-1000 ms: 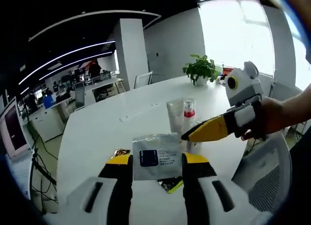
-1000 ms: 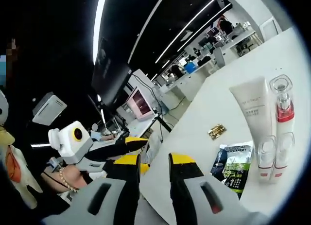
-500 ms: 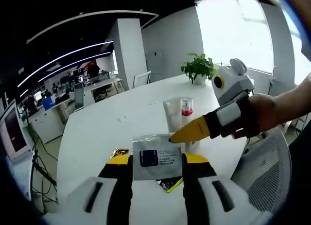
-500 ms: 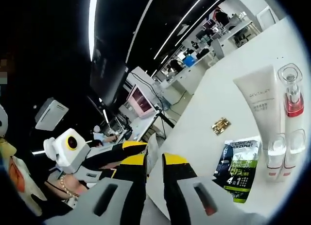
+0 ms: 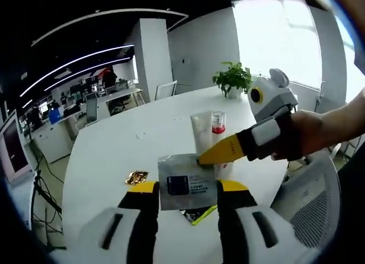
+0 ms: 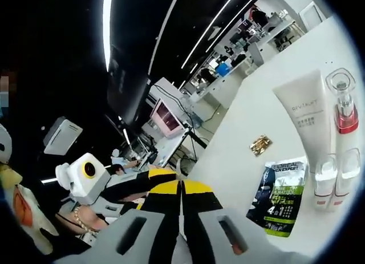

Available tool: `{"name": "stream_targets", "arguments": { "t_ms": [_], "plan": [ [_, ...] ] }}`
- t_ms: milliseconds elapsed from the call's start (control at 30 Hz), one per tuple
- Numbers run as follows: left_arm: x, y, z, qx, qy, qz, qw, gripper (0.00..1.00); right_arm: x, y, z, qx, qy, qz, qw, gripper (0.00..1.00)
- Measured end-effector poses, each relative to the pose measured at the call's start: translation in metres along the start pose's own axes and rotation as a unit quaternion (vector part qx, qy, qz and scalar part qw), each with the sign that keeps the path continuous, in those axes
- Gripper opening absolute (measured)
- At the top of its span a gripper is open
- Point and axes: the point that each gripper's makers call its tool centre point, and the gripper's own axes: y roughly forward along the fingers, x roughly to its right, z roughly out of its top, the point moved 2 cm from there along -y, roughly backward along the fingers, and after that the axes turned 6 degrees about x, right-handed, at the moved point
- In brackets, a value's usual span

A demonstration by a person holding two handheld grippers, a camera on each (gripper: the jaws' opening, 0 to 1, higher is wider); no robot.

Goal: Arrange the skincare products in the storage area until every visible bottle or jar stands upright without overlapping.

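My left gripper is shut on a silver sachet, held up over the white table. My right gripper reaches in from the right, and its yellow tips meet at the sachet's top right corner. In the right gripper view its jaws are pressed together, close to the left gripper. A white tube and a red-collared bottle stand upright, with two small clear bottles beside them. A black-and-green sachet lies flat on the table.
A small gold wrapper lies on the table to the left. A potted plant stands at the far edge. A mesh chair is by the table's right side. Desks and monitors fill the room beyond.
The right gripper's jaws went from open to shut. Its tips moved left onto the silver sachet's top right corner. The left gripper kept its hold on the sachet.
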Motion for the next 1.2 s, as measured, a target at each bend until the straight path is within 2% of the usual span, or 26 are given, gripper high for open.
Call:
{"name": "stream_targets", "arguments": {
  "t_ms": [133, 200, 233, 267, 300, 333, 367, 433, 467, 500, 533, 567, 600, 633, 700, 767, 833, 1067, 1200],
  "plan": [
    [-0.002, -0.003, -0.002, 0.003, -0.037, -0.011, 0.9993, 0.45, 0.002, -0.003, 0.002, 0.003, 0.009, -0.004, 1.0, 0.01],
    [-0.001, -0.005, -0.003, 0.015, -0.094, -0.036, 0.9948, 0.46, 0.002, -0.005, 0.004, 0.002, 0.012, -0.004, 0.9999, 0.01],
    [-0.002, -0.007, -0.004, 0.026, -0.164, -0.051, 0.9848, 0.46, 0.0, -0.005, 0.004, 0.002, 0.012, 0.0, 0.9999, 0.01],
    [-0.007, -0.009, -0.004, 0.035, -0.223, -0.052, 0.9728, 0.46, -0.001, -0.006, 0.004, 0.0, 0.013, 0.003, 0.9999, 0.01],
    [-0.014, -0.012, -0.007, 0.042, -0.259, -0.057, 0.9633, 0.45, -0.004, -0.006, 0.004, -0.003, 0.013, 0.006, 0.9999, 0.01],
    [-0.015, -0.014, -0.007, 0.045, -0.266, -0.073, 0.9602, 0.43, -0.005, -0.006, 0.003, -0.006, 0.012, 0.009, 0.9999, 0.01],
    [-0.02, -0.018, -0.009, 0.05, -0.273, -0.073, 0.9579, 0.36, -0.006, -0.006, 0.002, -0.009, 0.01, 0.011, 0.9999, 0.01],
    [-0.023, -0.023, -0.012, 0.049, -0.252, -0.08, 0.9632, 0.24, -0.009, -0.005, 0.001, -0.012, 0.009, 0.014, 0.9998, 0.01],
    [-0.021, -0.026, -0.013, 0.044, -0.259, -0.094, 0.9601, 0.19, -0.01, -0.005, 0.001, -0.01, 0.011, 0.016, 0.9998, 0.01],
    [-0.02, -0.028, -0.014, 0.044, -0.278, -0.106, 0.9538, 0.18, -0.011, -0.005, 0.001, -0.009, 0.014, 0.018, 0.9997, 0.01],
    [-0.017, -0.03, -0.011, 0.059, -0.318, -0.126, 0.9379, 0.19, -0.013, -0.004, 0.001, -0.009, 0.015, 0.02, 0.9996, 0.01],
    [-0.018, -0.032, -0.012, 0.062, -0.346, -0.127, 0.9274, 0.22, -0.014, -0.003, 0.001, -0.01, 0.015, 0.021, 0.9996, 0.01],
    [-0.02, -0.033, -0.013, 0.071, -0.365, -0.124, 0.9201, 0.23, -0.016, -0.001, 0.0, -0.012, 0.014, 0.022, 0.9996, 0.01],
    [-0.022, -0.035, -0.016, 0.07, -0.361, -0.122, 0.9217, 0.23, -0.017, 0.0, -0.001, -0.014, 0.013, 0.023, 0.9996, 0.01],
    [-0.025, -0.036, -0.023, 0.061, -0.345, -0.115, 0.9297, 0.17, -0.021, 0.002, -0.003, -0.017, 0.013, 0.028, 0.9994, 0.01],
    [-0.024, -0.038, -0.026, 0.055, -0.346, -0.124, 0.9284, 0.13, -0.023, 0.004, -0.003, -0.018, 0.013, 0.031, 0.9993, 0.01],
    [-0.02, -0.04, -0.025, 0.056, -0.369, -0.144, 0.9166, 0.14, -0.027, 0.006, -0.004, -0.019, 0.023, 0.041, 0.9987, 0.01],
    [-0.025, -0.044, -0.026, 0.073, -0.401, -0.131, 0.9035, 0.05, -0.028, 0.01, -0.005, -0.024, 0.019, 0.038, 0.9988, 0.01],
    [-0.026, -0.047, -0.024, 0.08, -0.425, -0.131, 0.8918, 0.02, -0.03, 0.012, -0.005, -0.027, 0.017, 0.039, 0.9987, 0.01]
  ]
}}
